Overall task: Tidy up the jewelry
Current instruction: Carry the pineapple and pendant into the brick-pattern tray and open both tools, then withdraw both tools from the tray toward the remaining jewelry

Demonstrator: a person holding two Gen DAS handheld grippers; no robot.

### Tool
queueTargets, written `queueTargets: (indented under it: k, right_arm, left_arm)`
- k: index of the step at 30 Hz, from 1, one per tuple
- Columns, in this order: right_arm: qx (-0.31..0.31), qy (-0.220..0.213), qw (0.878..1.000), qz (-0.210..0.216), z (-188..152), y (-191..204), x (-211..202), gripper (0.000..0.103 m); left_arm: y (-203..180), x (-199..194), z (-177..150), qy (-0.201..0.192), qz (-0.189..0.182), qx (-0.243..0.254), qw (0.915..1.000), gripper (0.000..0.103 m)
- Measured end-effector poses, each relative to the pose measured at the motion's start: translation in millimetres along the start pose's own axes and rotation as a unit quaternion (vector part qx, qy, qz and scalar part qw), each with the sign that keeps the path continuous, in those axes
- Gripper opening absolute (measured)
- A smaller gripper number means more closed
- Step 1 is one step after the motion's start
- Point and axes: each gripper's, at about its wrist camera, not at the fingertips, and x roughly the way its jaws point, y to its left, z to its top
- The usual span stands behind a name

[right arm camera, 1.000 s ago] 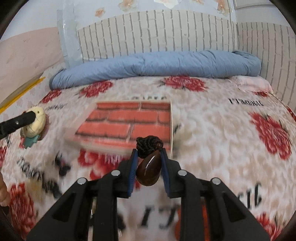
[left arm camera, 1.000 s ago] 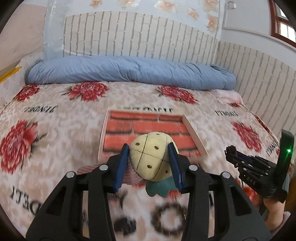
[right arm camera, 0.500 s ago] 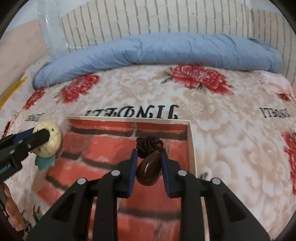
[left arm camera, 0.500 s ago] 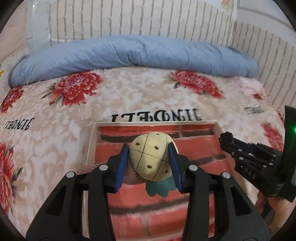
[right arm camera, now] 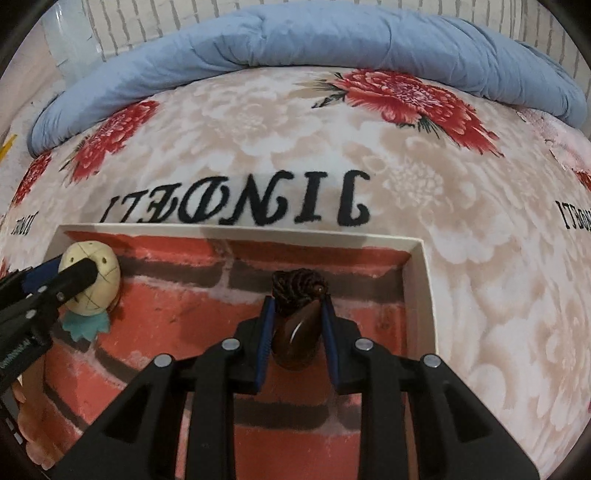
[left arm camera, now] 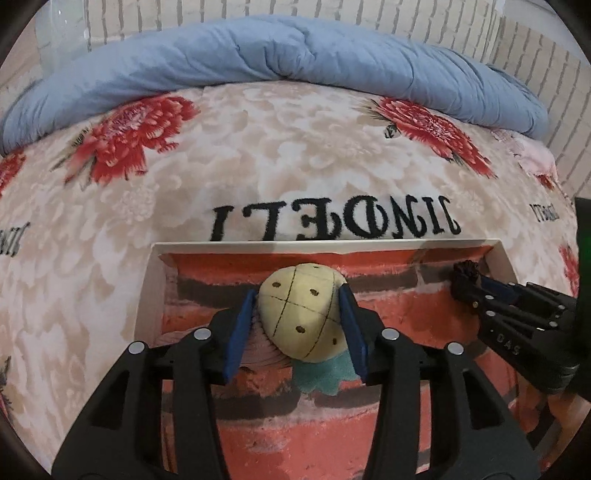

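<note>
A white brick wall (left arm camera: 258, 14) stands behind a bed (left arm camera: 295, 155) with red flowers. A blue quilt (left arm camera: 295, 62) lies at 12 o'clock. At 6 o'clock sits the brick-print tray (left arm camera: 146, 295). Over it, the left gripper (left arm camera: 300, 318), jaws opening, has the yellow bead (left arm camera: 301, 317) between them. The right gripper (right arm camera: 297, 325), jaws narrow, holds the brown pendant (right arm camera: 297, 332).

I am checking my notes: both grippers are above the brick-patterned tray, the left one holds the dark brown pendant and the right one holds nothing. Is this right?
Not quite. The right gripper is not empty; the right wrist view shows the dark brown pendant between its fingers. The left gripper, jaws opening, has the cream round bead charm between them. Both are above the brick-patterned tray.
</note>
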Motion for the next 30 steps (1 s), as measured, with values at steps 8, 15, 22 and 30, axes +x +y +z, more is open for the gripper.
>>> queueTargets:
  k: [8, 15, 22, 30]
  right_arm:
    - [-0.001, 0.002, 1.000, 0.008, -4, -3, -9, 0.047]
    - [-0.002, -0.042, 0.999, 0.006, -14, -13, -67, 0.056]
    - [-0.013, -0.097, 0.995, 0.001, -57, -20, -147, 0.075]
    - [-0.015, -0.150, 0.988, -0.016, -142, -18, -214, 0.089]
  left_arm:
    - [0, -9, -1, 0.003, -0.005, -0.001, 1.0000, 0.056]
    - [6, -58, -7, -0.018, -0.018, -0.008, 0.9996, 0.064]
    - [24, -157, -40, -0.086, -0.018, 0.000, 0.9961, 0.094]
    - [49, -255, -114, -0.141, -0.011, 0.010, 0.9899, 0.098]
